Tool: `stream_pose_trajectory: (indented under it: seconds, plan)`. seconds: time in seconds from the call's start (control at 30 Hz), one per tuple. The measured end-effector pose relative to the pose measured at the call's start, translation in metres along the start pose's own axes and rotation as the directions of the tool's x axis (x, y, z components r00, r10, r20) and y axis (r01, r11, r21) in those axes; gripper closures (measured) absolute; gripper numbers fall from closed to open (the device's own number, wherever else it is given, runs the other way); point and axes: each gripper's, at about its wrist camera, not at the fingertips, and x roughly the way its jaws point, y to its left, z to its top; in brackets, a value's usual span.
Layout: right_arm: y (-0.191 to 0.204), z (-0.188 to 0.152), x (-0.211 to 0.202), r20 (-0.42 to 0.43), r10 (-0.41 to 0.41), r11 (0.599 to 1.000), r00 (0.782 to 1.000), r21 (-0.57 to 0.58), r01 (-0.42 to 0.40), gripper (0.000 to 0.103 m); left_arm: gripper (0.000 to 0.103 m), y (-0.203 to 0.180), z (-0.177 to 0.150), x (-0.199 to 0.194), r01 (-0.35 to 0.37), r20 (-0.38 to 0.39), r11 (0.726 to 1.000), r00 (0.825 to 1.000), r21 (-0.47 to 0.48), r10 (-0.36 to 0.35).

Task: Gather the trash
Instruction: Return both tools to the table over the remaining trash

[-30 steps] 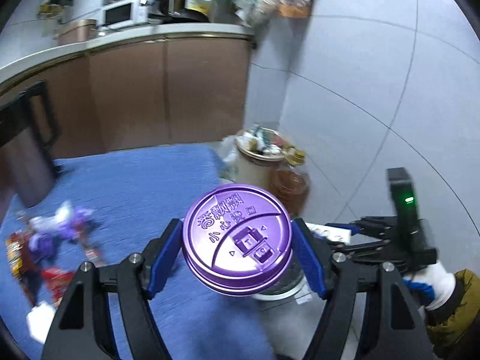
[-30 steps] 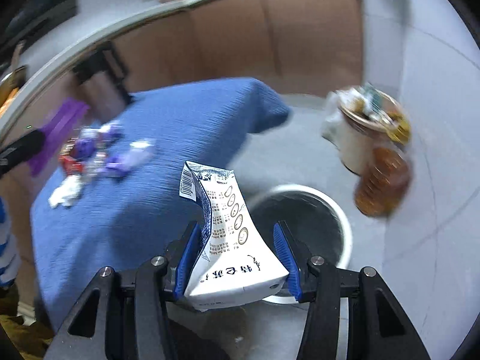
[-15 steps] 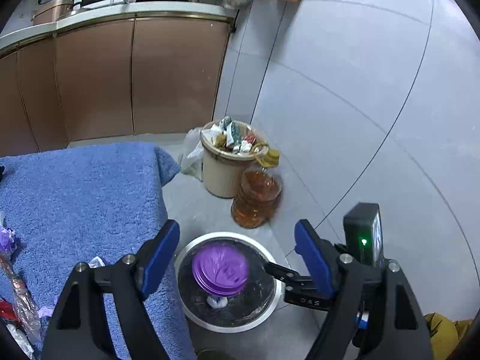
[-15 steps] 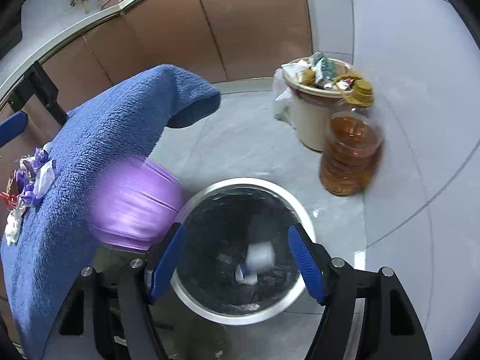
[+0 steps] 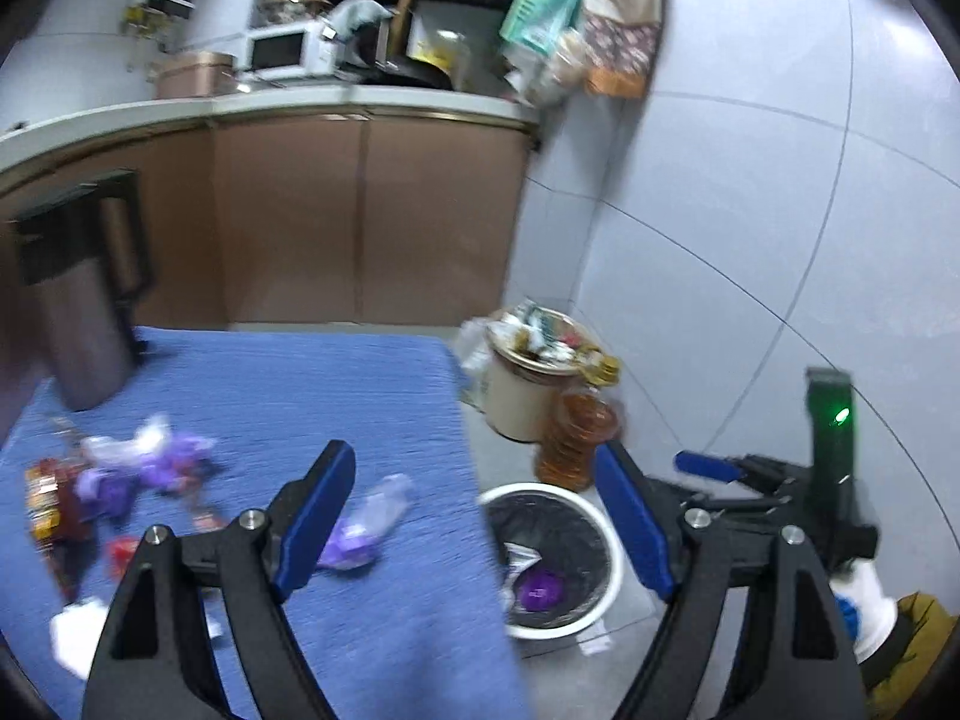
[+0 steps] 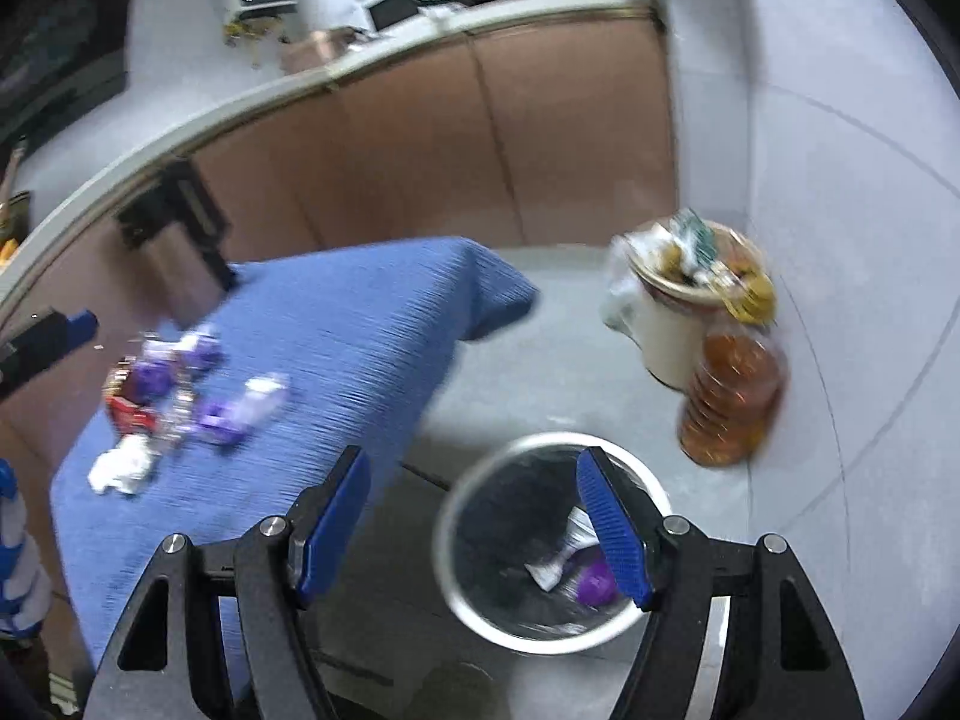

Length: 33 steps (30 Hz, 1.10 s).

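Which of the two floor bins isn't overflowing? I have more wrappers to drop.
The round white-rimmed bin with the black liner, beside the blue cloth. It holds only a few pieces; the beige bin by the wall is heaped above its rim.

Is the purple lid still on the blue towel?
No, the purple lid lies inside the white bin on the floor, beside the blue towel.

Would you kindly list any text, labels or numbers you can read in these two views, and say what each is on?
None can be read.
Wrappers on the blue cloth: print blurred.
White carton and purple lid in the bin: too small, partly hidden.
Oil bottle: no label legible.
Microwave: no marking legible.
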Motion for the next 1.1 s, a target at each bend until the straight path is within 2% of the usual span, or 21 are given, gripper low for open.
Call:
stream_pose_trajectory:
  seconds: [0.13,0.23,0.43,0.7,0.87,1.0,1.03,1.1]
  plan:
    - [0.04,0.01,-0.008,0.026,0.062,0.997,0.998,-0.057,-0.06,0.034,0.022,0.036,-0.012,-0.041,-0.094,0.034,0.996,0.995,-0.01,0.094]
    - [0.07,0.016,-0.005,0.022,0.104,0.99,0.994,-0.1,-0.101,0.034,0.022,0.064,-0.029,-0.067,-0.172,0.04,0.985,0.984,-0.019,0.173]
    - [0.108,0.019,0.021,-0.025,0.166,0.976,0.986,-0.136,-0.168,0.032,0.022,0.107,-0.07,-0.081,-0.268,-0.007,0.962,0.963,-0.055,0.268]
    - [0.155,0.006,0.081,-0.145,0.202,0.95,0.969,-0.212,-0.23,0.032,0.022,0.148,-0.104,-0.049,-0.306,-0.105,0.942,0.95,-0.141,0.293]
    - [0.182,0.001,0.112,-0.181,0.172,0.922,0.968,-0.316,-0.223,0.032,0.022,0.166,-0.11,-0.015,-0.318,-0.169,0.933,0.942,-0.171,0.29]
    - [0.185,-0.002,0.136,-0.203,0.124,0.912,0.971,-0.363,-0.192,0.034,0.023,0.173,-0.118,0.008,-0.331,-0.225,0.927,0.93,-0.176,0.29]
    - [0.185,-0.003,0.14,-0.201,0.107,0.91,0.974,-0.374,-0.177,0.035,0.024,0.174,-0.119,0.01,-0.332,-0.234,0.927,0.928,-0.175,0.289]
    - [0.183,-0.003,0.147,-0.205,0.09,0.909,0.975,-0.382,-0.164,0.042,0.035,0.174,-0.119,0.016,-0.316,-0.246,0.932,0.931,-0.175,0.269]
